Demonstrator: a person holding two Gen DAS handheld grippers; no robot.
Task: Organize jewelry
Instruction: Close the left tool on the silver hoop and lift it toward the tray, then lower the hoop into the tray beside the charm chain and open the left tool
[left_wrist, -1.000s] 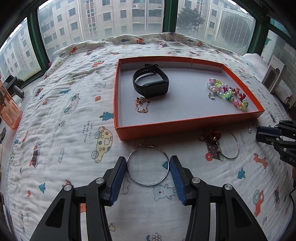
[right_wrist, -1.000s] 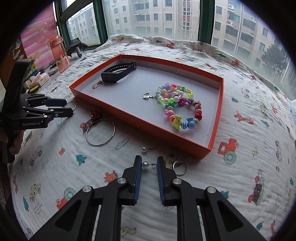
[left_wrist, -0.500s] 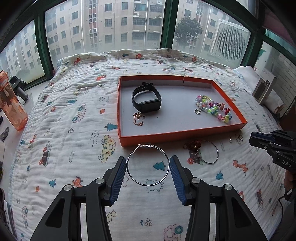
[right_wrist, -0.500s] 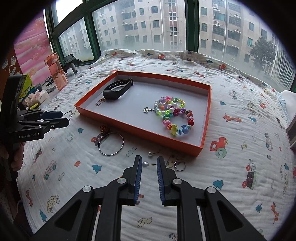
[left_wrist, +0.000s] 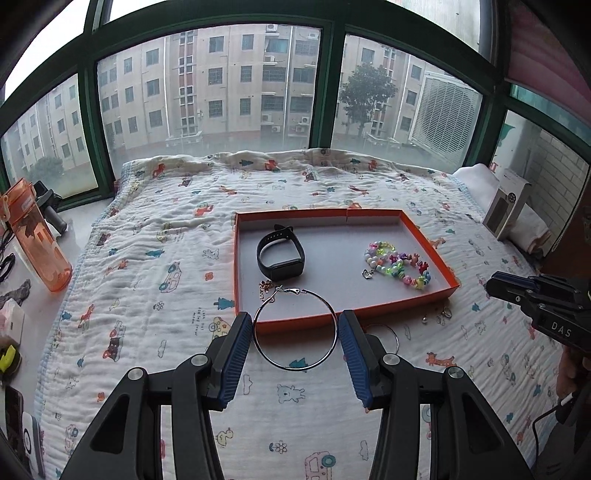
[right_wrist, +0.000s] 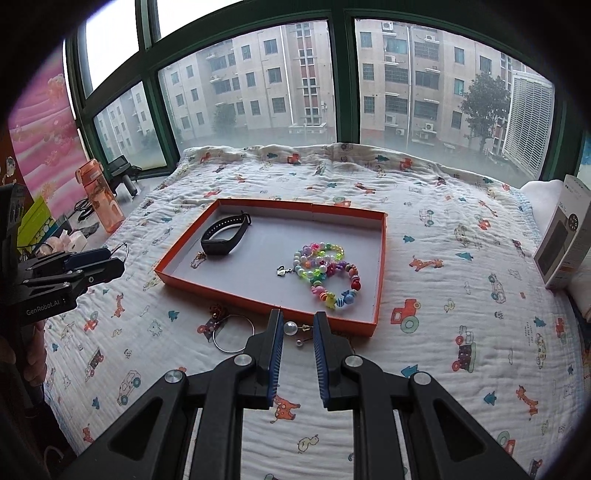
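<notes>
My left gripper (left_wrist: 295, 328) is shut on a large silver hoop earring (left_wrist: 295, 363) and holds it in the air, in front of the near wall of the orange tray (left_wrist: 424, 295). The tray holds a black wristband (left_wrist: 280, 254), a small gold chain (left_wrist: 265, 286) and colourful bead bracelets (left_wrist: 397, 264). My right gripper (right_wrist: 298, 328) is shut on a pearl stud earring (right_wrist: 290, 327), lifted above the blanket in front of the tray (right_wrist: 321, 317). A second hoop with a red flower (right_wrist: 232, 332), another pearl stud (right_wrist: 299, 343) and a small ring (left_wrist: 446, 313) lie on the blanket.
The patterned blanket (right_wrist: 461, 295) covers the bed up to the window. An orange water bottle (left_wrist: 37, 236) stands at the left on the sill. A white box (right_wrist: 565, 240) stands at the right. Small clutter lies at the left edge.
Both grippers have risen and pulled back from the blanket, each carrying its earring. The tray now looks smaller and farther away.
</notes>
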